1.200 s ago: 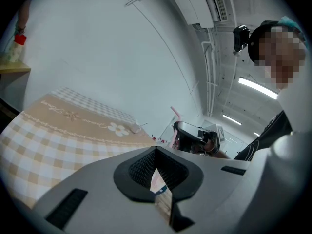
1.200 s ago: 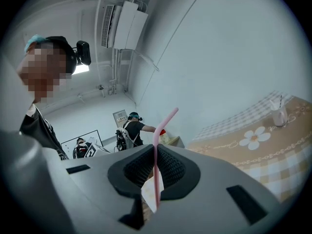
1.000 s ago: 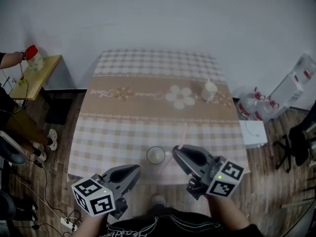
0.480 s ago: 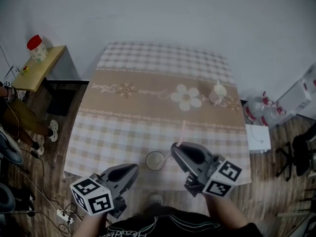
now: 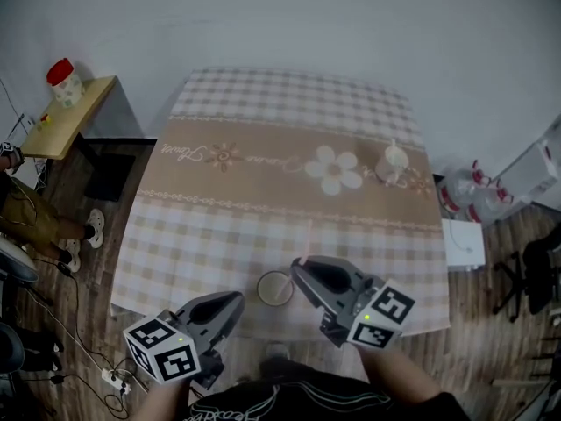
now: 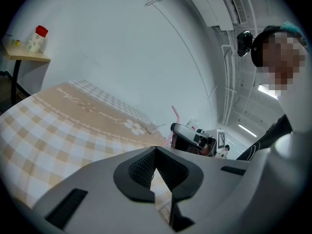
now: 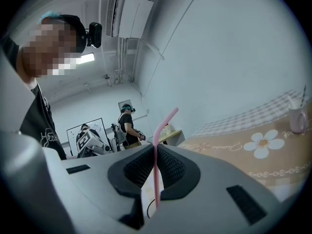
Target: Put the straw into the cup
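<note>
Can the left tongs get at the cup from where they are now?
Probably yes. The cup stands just ahead of the left tongs with nothing between them; the right tongs, shut on the straw, are at its other side.

2 hand-held grippers in smooth light-grey plastic: left gripper (image 5: 235,299) and right gripper (image 5: 299,267). Broad, rounded shells tapering forward, with rectangular black slots on top. Black ribbed pads (image 7: 175,169) lining the inner faces of the jaws. At the rear of each, a white cube printed with black square markers: left cube (image 5: 164,351), right cube (image 5: 380,316), each with 1 small green light. Black top (image 5: 298,403) with white script lettering and thin pale lines across the chest. Black camera (image 7: 94,34) mounted at the head, on dark headgear with a teal edge.
</note>
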`<state>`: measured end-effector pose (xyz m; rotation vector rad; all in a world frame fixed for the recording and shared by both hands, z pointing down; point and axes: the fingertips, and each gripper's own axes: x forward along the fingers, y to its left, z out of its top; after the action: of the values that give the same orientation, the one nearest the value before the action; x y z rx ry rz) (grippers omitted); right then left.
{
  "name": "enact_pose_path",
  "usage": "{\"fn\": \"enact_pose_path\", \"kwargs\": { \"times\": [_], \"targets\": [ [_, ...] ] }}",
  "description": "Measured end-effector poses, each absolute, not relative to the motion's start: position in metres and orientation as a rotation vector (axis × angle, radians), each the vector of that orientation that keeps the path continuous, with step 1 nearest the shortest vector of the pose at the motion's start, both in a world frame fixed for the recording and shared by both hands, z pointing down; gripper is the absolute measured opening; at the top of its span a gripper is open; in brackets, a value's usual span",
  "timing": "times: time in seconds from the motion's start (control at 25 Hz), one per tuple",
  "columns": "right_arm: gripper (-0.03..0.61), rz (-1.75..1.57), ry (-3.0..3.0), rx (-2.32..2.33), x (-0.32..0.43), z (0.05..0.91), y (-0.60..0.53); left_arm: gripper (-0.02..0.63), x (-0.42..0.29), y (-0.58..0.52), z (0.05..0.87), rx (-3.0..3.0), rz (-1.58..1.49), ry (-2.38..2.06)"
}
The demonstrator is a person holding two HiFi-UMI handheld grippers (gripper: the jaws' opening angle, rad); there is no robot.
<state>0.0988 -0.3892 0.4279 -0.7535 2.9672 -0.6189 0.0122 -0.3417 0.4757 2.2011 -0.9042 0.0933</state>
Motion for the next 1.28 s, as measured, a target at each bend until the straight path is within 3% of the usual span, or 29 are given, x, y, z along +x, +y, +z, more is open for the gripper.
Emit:
{"fn": "enact_pose_path", "kwargs": {
  "times": [1.28],
  "targets": [
    [0.021, -0.793, 2.989, -0.730, 0.087, 0.510, -0.408, -0.005, 0.005, -0.351, 0.514, 2.093, 0.078, -0.928]
  ]
}}
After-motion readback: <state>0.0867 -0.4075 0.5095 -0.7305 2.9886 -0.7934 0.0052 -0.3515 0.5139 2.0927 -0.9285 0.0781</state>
